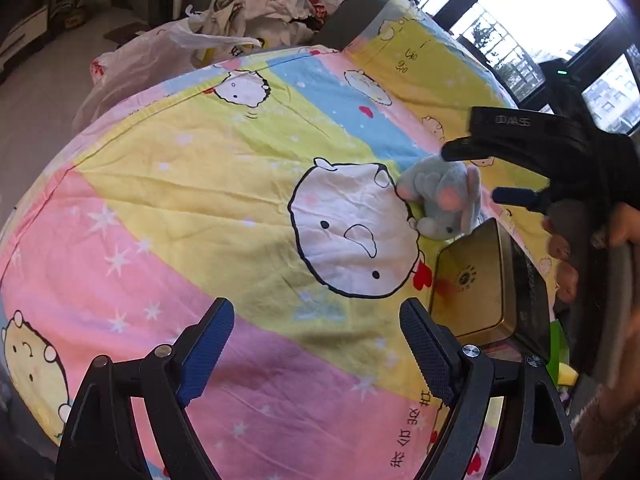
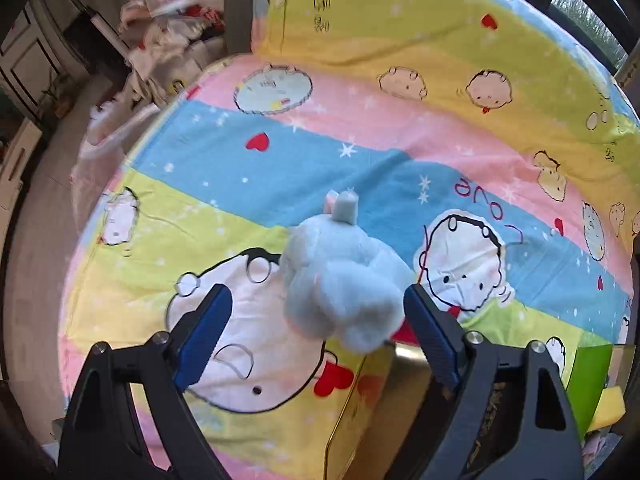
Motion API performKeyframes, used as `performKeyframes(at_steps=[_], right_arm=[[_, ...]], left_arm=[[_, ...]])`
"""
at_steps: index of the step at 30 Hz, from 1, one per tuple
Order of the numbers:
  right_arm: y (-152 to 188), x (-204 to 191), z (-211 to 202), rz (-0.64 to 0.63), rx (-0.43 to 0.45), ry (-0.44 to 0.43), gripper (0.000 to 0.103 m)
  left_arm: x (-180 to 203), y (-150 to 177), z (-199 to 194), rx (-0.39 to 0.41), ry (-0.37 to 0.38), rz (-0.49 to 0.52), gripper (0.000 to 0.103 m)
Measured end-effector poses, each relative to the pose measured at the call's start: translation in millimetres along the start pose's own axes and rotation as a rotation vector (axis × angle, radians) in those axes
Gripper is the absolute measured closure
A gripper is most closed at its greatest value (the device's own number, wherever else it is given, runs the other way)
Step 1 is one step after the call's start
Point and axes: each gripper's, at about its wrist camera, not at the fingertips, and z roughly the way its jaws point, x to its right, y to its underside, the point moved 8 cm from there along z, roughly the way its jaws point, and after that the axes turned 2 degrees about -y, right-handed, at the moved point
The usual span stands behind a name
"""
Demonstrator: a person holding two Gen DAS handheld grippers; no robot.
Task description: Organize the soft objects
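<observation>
A grey plush toy with pink ear patches (image 1: 442,200) lies on the cartoon-print bedsheet (image 1: 200,184), just beyond a gold metal tin (image 1: 472,284). My right gripper (image 1: 480,174) is open and hovers right over the toy, one finger above it and one beside it. In the right wrist view the toy (image 2: 344,280) sits between the open blue-padded fingers of that gripper (image 2: 316,332), not squeezed. The gold tin (image 2: 384,412) lies below it. My left gripper (image 1: 316,352) is open and empty, low over the pink part of the sheet.
A pile of clothes and white plastic bags (image 1: 256,12) sits beyond the bed's far edge. Windows (image 1: 532,20) run along the far right. A green and yellow item (image 2: 592,384) lies right of the tin. Bare floor (image 1: 36,92) lies to the left.
</observation>
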Motion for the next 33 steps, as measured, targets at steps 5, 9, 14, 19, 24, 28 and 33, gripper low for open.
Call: performKeyframes(at_steps=[5, 9, 14, 19, 24, 28, 33], right_arm=[[-6.9, 4.2, 29.4, -0.061, -0.033, 0.136, 0.041], [-14.2, 5.6, 21.3, -0.068, 0.033, 0.131, 0.061], [-19.4, 3.4, -3.6, -0.007, 0.079, -0.008, 0.075], [-15.7, -0.5, -13.3, 0.015, 0.105, -0.064, 0.076], [-16.8, -3.1, -64.5, 0.034, 0.189, -0.171, 0.076], [-5.9, 2.7, -126.8, 0.031, 0.285, -0.256, 0.076], [35.9, 22.3, -201.0, 0.019, 0.390, -0.331, 0.076]], left_arm=[[4.1, -0.2, 1.2, 0.004, 0.006, 0.023, 0.018], [6.2, 1.6, 1.6, 0.006, -0.004, 0.043, 0.018], [10.0, 1.5, -2.1, 0.013, 0.005, 0.055, 0.018], [13.4, 4.0, -10.0, 0.024, -0.003, 0.072, 0.018], [20.5, 4.3, -19.9, 0.051, -0.016, 0.103, 0.018], [27.4, 7.2, -26.8, 0.056, -0.002, 0.112, 0.018], [39.5, 15.0, -37.3, 0.061, 0.009, 0.139, 0.018]])
